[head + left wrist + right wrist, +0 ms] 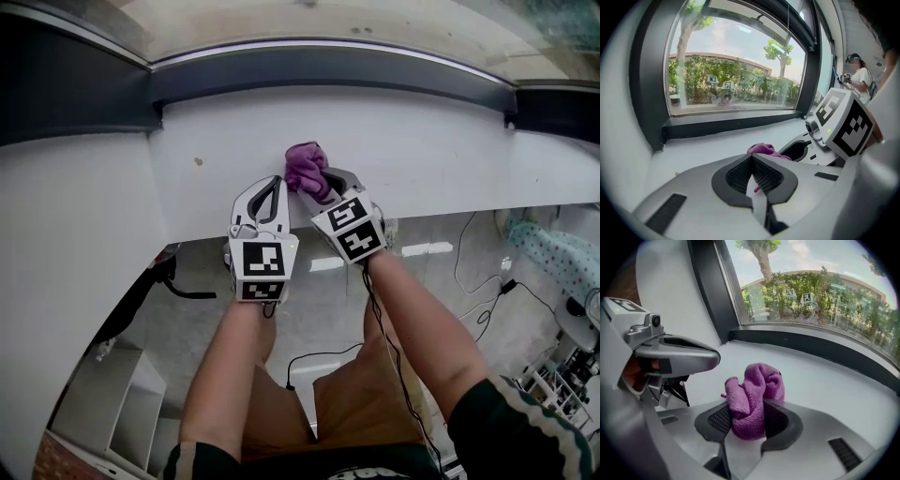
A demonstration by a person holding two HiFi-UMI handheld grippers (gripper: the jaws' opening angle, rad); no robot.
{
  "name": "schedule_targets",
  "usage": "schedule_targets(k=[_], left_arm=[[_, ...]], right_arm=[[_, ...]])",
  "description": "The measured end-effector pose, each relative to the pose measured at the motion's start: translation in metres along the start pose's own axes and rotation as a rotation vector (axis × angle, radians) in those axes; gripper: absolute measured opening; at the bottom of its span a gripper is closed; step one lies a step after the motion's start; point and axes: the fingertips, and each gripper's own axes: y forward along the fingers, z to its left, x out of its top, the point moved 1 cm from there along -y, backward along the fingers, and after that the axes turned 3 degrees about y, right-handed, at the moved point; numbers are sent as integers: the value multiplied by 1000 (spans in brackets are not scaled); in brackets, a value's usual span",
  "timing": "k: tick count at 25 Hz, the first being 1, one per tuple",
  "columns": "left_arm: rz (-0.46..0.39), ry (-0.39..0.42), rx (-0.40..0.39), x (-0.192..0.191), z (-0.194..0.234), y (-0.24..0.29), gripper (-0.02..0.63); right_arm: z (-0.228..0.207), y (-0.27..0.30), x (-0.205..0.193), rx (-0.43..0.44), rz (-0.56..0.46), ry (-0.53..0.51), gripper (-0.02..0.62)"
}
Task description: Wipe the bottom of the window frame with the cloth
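No legible text or numbers; only black-white square markers on left gripper point(268, 184), right gripper point(319, 187).

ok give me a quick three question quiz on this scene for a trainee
1. True or false: the left gripper holds the cloth.
2. The cloth is: A green, B purple, C white.
3. Fill in: the jaws of the right gripper are ___ on the cloth.
Key: 1 false; 2 B; 3 shut.
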Motion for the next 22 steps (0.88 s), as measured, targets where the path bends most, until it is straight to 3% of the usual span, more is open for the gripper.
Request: schedule_targets(k=[22], left_arm=[[25,-99,203,-29,131,-83,9]], right_arm=[[118,76,67,168,43,-174,170]])
